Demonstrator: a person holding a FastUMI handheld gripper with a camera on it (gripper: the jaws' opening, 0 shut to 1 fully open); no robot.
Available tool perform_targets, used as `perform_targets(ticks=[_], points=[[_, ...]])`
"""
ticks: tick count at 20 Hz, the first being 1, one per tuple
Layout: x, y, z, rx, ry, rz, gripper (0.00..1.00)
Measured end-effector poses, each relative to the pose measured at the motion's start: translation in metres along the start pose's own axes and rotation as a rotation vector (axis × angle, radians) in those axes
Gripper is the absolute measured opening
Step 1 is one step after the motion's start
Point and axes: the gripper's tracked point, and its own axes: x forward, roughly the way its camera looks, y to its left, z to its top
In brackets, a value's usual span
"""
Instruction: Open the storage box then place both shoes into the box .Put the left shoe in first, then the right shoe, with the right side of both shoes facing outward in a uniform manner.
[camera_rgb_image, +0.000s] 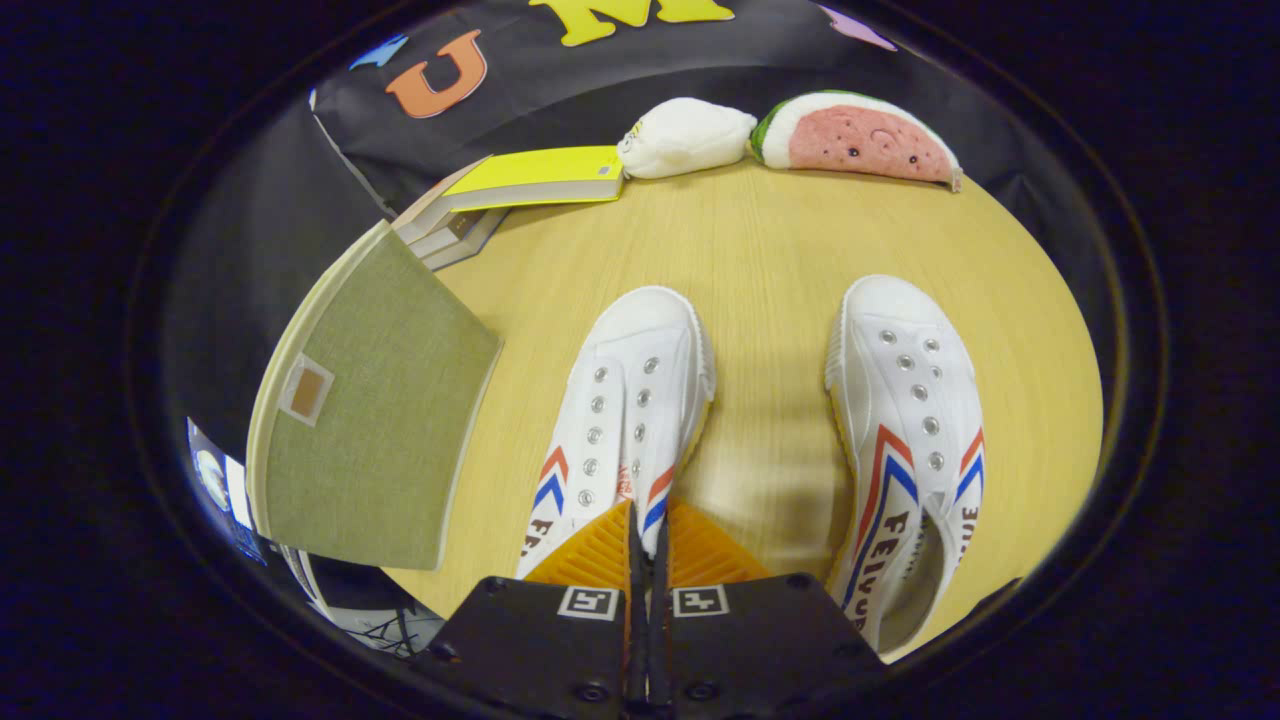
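Two white canvas shoes with red and blue chevrons lie toes away from me on the wooden table (770, 260). My gripper (646, 525) is shut on the left-hand shoe (625, 400), with the shoe's right collar edge pinched between the two fingers. To the right of the fingers the other shoe (905, 420) lies free, its opening turned towards me. Left of the held shoe stands the storage box (375, 420), a green fabric face with a small brown tab (306, 390) turned my way. Its inside is hidden.
Beyond the box lies a stack of books with a yellow cover (540, 175) on top. A white plush toy (685, 135) and a watermelon-slice plush (860, 135) rest at the table's far edge against the black cloth wall.
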Motion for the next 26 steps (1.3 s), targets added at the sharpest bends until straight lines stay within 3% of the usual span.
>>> perform_targets(ticks=[4, 10, 14, 20, 26], points=[[-0.03, 0.031, 0.003, 0.104, -0.047, 0.109, 0.06], [-0.116, 0.105, 0.04, 0.151, -0.19, 0.091, 0.05], [-0.135, 0.192, 0.061, 0.134, -0.247, 0.143, 0.06], [-0.084, 0.308, 0.054, 0.12, -0.219, 0.211, 0.05], [-0.004, 0.318, 0.041, 0.208, -0.119, 0.107, 0.05]])
